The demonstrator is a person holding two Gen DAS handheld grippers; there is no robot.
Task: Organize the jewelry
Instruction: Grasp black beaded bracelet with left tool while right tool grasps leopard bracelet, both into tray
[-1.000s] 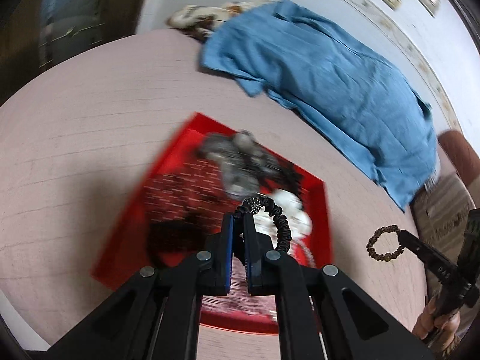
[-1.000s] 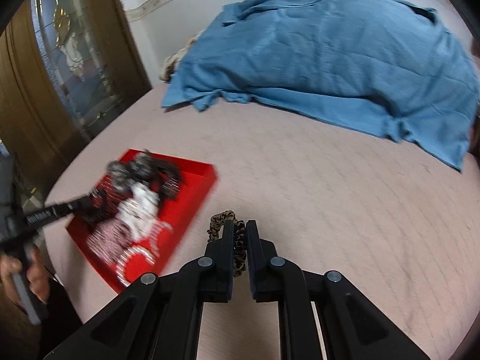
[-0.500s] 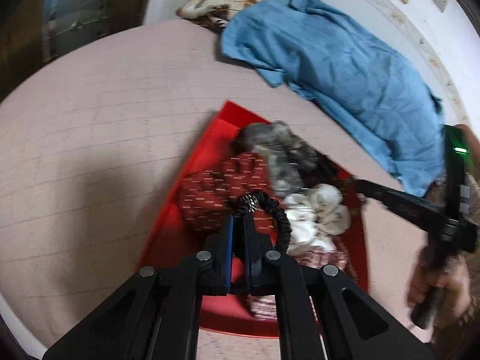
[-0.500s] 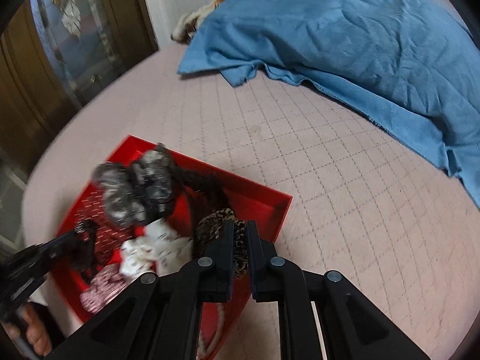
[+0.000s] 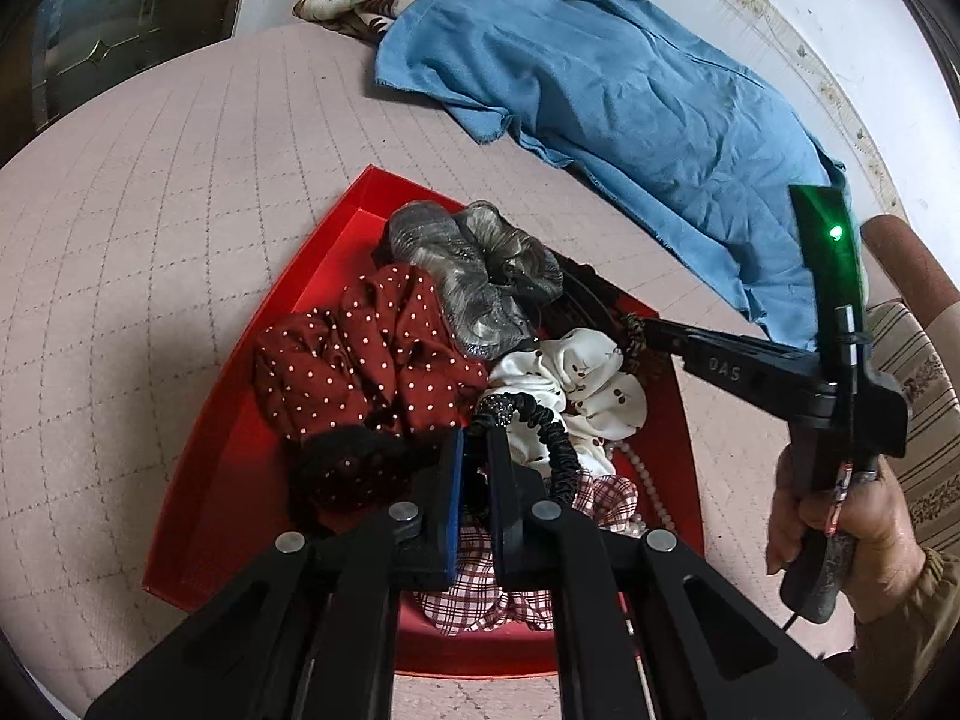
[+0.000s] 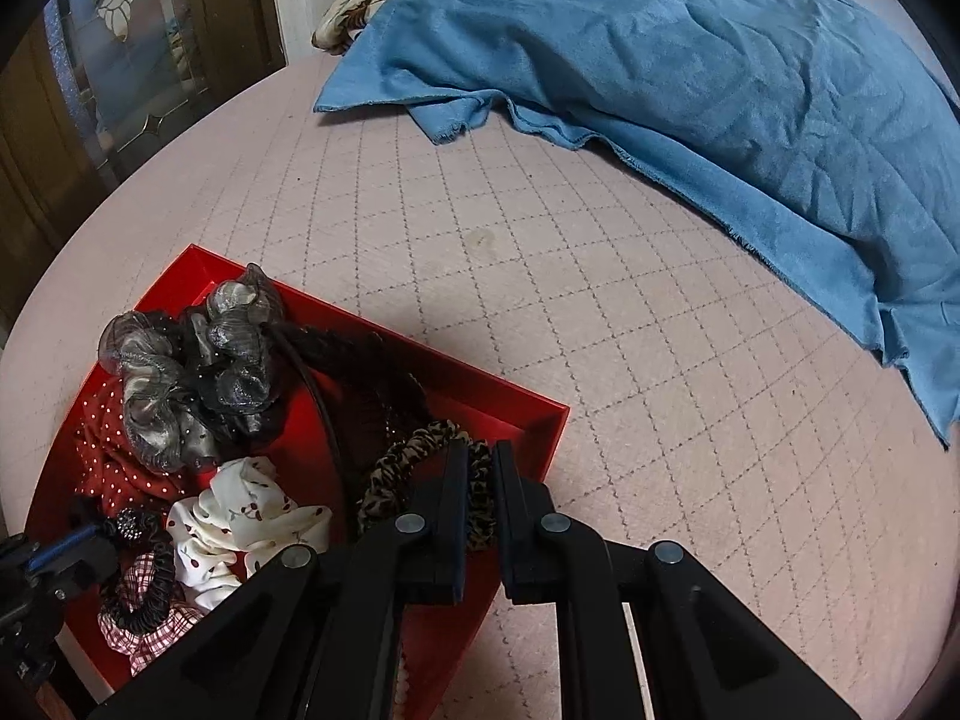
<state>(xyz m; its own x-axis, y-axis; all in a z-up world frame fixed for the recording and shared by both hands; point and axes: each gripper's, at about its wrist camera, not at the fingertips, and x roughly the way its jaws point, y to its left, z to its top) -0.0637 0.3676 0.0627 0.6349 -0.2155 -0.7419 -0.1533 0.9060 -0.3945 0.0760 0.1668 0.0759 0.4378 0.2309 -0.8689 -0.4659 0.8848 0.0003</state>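
A red tray (image 5: 336,222) (image 6: 543,414) lies on the pink quilted bed, holding several scrunchies and hair pieces. My left gripper (image 5: 474,441) is shut on a black coiled hair tie with a glittery bead (image 5: 555,438), low over the tray's near part. My right gripper (image 6: 480,456) is shut on a leopard-print scrunchie (image 6: 396,468), hanging just inside the tray's right corner. In the left wrist view the right gripper (image 5: 651,327) reaches in from the right, held by a hand (image 5: 840,516). The left gripper's tip (image 6: 105,531) shows at the lower left of the right wrist view.
In the tray lie a grey sheer scrunchie (image 5: 474,276), a red dotted one (image 5: 372,354), a white cherry-print one (image 5: 588,378), a checked one (image 5: 528,594) and pearl beads (image 5: 645,480). A blue cloth (image 6: 690,66) covers the bed's far side. A glazed door (image 6: 120,60) stands at left.
My right gripper carried the leopard scrunchie from over the bare quilt to over the tray's right corner. My left gripper sank a little toward the tray with its black tie.
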